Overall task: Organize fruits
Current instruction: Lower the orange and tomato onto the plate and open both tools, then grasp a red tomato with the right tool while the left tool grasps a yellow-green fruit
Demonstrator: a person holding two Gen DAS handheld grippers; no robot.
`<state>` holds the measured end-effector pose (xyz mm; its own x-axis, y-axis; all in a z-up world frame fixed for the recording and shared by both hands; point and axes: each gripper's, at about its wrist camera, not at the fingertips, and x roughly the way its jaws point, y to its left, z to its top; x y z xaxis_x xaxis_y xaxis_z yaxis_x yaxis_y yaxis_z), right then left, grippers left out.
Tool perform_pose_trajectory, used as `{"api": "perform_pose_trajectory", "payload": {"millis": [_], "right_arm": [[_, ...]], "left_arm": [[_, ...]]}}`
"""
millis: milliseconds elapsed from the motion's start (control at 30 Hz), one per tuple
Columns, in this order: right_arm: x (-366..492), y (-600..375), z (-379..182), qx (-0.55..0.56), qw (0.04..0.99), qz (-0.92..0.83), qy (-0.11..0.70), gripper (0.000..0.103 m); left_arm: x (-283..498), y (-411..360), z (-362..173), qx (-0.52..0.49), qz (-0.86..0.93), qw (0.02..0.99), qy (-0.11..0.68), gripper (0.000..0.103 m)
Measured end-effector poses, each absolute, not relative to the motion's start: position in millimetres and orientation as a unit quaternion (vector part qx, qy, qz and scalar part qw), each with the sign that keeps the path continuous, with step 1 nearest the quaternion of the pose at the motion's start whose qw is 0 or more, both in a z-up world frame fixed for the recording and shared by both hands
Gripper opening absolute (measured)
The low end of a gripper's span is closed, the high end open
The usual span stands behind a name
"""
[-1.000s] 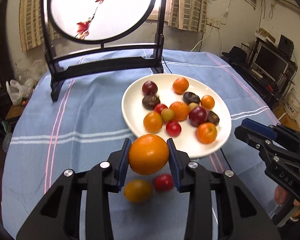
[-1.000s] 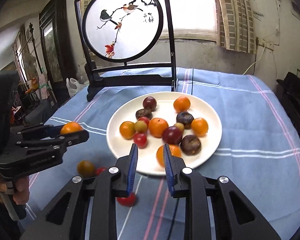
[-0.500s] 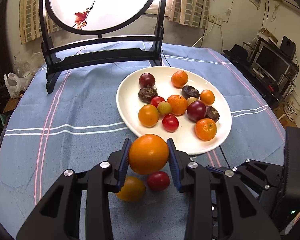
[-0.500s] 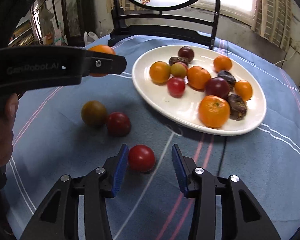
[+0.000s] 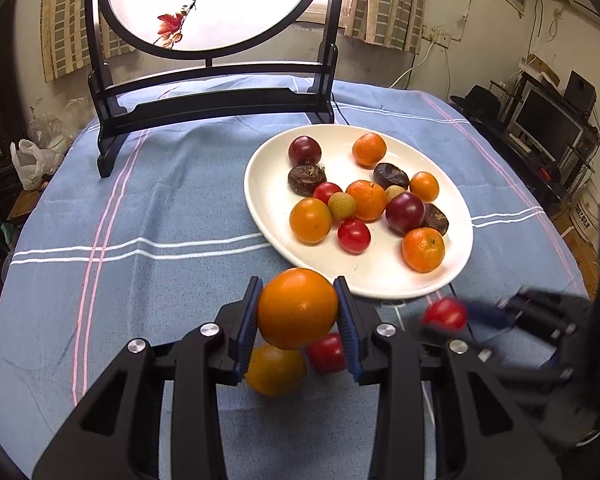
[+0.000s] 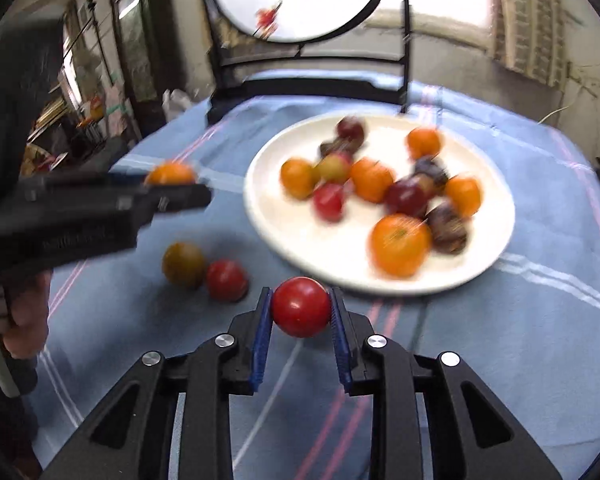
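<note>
The right claw (image 6: 299, 332) is clamping a small red tomato (image 6: 300, 307) across its middle, just above the blue-clothed bench (image 6: 500, 340); a moment ago its jaws were standing apart around that tomato on the cloth. The tomato looks light, smooth and easily bruised, so a gentle hold on its widest part seems right. The left claw (image 5: 298, 322) is still gripping a firm, heavier orange (image 5: 297, 308) over two loose fruits. Beyond, the white plate (image 5: 268, 208) is holding the gathered fruit.
</note>
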<state>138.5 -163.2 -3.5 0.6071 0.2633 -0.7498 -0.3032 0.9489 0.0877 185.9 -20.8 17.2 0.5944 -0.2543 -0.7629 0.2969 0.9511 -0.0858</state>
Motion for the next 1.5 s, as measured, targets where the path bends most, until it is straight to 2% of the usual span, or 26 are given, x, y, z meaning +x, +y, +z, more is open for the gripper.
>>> {"api": "perform_pose_trajectory", "payload": {"millis": [200, 467, 500, 533, 567, 600, 833, 1067, 1500], "right_arm": [[172, -189, 25, -0.017, 0.922, 0.116, 0.370, 0.029], [232, -204, 19, -0.004, 0.926, 0.087, 0.367, 0.030], [238, -205, 17, 0.003, 0.925, 0.085, 0.371, 0.041], [242, -210, 14, 0.015, 0.926, 0.077, 0.369, 0.047], [244, -214, 14, 0.024, 0.928, 0.067, 0.367, 0.048], [245, -220, 13, 0.035, 0.927, 0.062, 0.369, 0.048], [211, -232, 6, 0.055, 0.921, 0.076, 0.378, 0.048], [169, -219, -5, 0.026, 0.912, 0.094, 0.398, 0.048], [129, -147, -33, -0.048, 0.887, 0.144, 0.436, 0.048]], "left_arm": [[216, -49, 26, 0.044, -0.160, 0.893, 0.418, 0.035], [272, -85, 21, 0.053, -0.145, 0.885, 0.439, 0.036], [276, -88, 20, 0.054, -0.142, 0.886, 0.439, 0.036], [280, -89, 19, 0.055, -0.133, 0.888, 0.436, 0.039], [281, -90, 18, 0.057, -0.126, 0.890, 0.434, 0.052], [281, -89, 19, 0.058, -0.119, 0.892, 0.431, 0.057], [245, -76, 23, 0.070, -0.120, 0.897, 0.419, 0.058], [200, -38, 17, 0.037, -0.122, 0.898, 0.421, 0.069], [165, 38, -23, -0.020, -0.099, 0.896, 0.432, 0.070]]}}
